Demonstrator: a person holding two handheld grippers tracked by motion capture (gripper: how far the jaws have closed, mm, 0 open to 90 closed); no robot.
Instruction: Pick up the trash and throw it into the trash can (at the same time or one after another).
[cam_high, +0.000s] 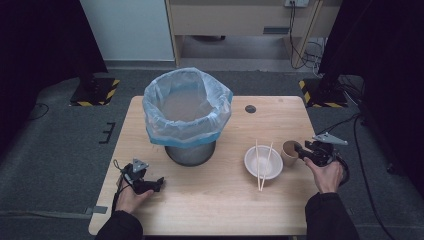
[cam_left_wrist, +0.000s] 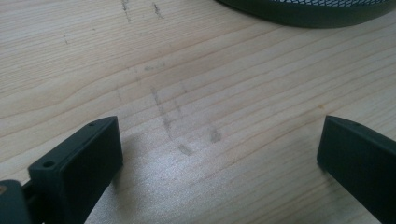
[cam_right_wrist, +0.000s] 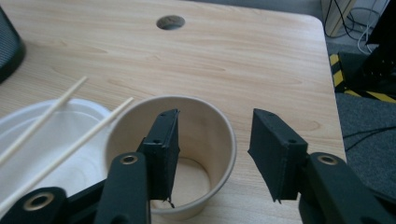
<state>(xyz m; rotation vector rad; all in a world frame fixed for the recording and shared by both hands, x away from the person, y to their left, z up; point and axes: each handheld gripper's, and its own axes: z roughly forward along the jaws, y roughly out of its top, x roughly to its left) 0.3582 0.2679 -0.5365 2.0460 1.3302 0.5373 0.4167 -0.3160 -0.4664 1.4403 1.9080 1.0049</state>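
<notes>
Our right gripper (cam_right_wrist: 212, 154) sits nearest, its jaws set partway apart and straddling the near wall of the cup (cam_right_wrist: 205, 140): one jaw is inside the rim, the other outside, and neither looks pressed against the paper yet. We see the cup standing upright on the table (cam_high: 210, 200), just beside the bowl (cam_high: 263, 162), which carries two chopsticks (cam_high: 260, 167) laid across it. The bin (cam_high: 187, 115), lined with a blue bag, stands well apart to the left, in the middle of the table.

Our left gripper (cam_left_wrist: 219, 154) rests low over bare wood near the bin's base, jaws wide and holding nothing.

We judge the risks to lie in the pinch. If we close too hard, the thin paper wall may buckle and the cup could slip out. If we close while pushing sideways, the cup may nudge the bowl and roll the chopsticks off. A grip on one wall alone also lets the cup swing as it lifts, so a fast carry toward the bin could drop it short of the bag.
</notes>
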